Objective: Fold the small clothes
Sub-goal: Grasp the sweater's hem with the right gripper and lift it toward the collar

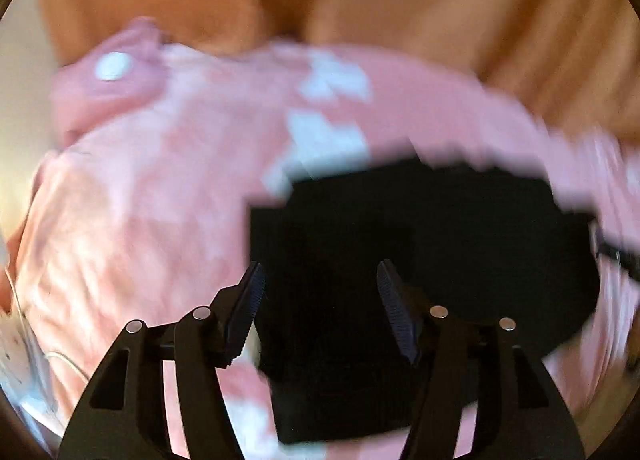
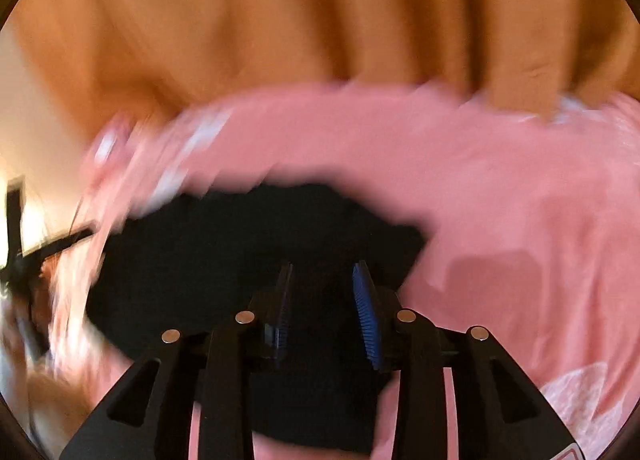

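A small black garment (image 1: 400, 260) lies on a pink cloth with white patches (image 1: 140, 200). In the left wrist view my left gripper (image 1: 320, 284) is open, its jaws wide apart just above the black garment's near part, holding nothing. In the right wrist view the same black garment (image 2: 220, 252) lies on the pink cloth (image 2: 520, 200). My right gripper (image 2: 322, 284) hovers over the garment's right part with its jaws partly open and nothing clearly held between them. Both views are blurred by motion.
Orange fabric (image 2: 280, 20) with folds fills the far side beyond the pink cloth, also in the left wrist view (image 1: 440, 0). A dark thin frame (image 2: 24, 244) shows at the far left of the right wrist view. A white snap button (image 1: 114, 65) sits on the pink cloth.
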Tool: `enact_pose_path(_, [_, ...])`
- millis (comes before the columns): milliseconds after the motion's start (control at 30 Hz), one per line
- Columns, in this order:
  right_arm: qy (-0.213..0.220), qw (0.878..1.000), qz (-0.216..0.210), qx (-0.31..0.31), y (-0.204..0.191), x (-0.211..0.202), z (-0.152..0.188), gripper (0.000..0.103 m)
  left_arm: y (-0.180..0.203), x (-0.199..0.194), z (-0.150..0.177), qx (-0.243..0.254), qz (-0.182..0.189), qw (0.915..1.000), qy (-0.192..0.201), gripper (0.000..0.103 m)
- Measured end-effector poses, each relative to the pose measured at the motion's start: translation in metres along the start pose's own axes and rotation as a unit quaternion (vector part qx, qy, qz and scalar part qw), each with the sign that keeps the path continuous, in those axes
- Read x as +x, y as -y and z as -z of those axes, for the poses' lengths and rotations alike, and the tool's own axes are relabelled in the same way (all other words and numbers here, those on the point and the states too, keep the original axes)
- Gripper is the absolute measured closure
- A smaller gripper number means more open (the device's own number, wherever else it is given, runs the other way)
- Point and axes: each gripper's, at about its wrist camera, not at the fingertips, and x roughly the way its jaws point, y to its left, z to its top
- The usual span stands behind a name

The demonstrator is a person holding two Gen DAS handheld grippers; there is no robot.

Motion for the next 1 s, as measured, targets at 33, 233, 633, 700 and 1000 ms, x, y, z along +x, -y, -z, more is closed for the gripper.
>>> enact_pose_path(33, [-0.031, 0.999, -0.016, -0.013, -0.007, 0.012, 0.005, 0.073, 0.006, 0.006, 0.007, 0.018, -0.003, 0.9997, -0.018, 0.046])
enact_pose_path(233, [-0.039, 0.999, 0.016, -0.021, 0.012, 0.069, -0.045, 0.091, 0.016, 0.050, -0.020, 0.042, -0.042, 0.9973, -0.043, 0.045])
enact_pose_path(633, [0.040, 0.994, 0.076, 0.065, 0.055, -0.007, -0.024, 0.054, -0.051, 0.013, -0.033, -0.115, -0.075, 0.9896, 0.043, 0.034])
enact_pose_path(700, [0.020, 0.995, 0.078, 0.051, 0.051, 0.011, -0.014, 0.053, -0.030, 0.031, -0.025, -0.099, -0.066, 0.9928, 0.007, 0.034])
enact_pose_path(1000, [0.050, 0.995, 0.045, 0.068, 0.041, 0.004, -0.012, 0.096, -0.039, 0.041, -0.024, -0.126, -0.045, 0.9910, -0.004, 0.100])
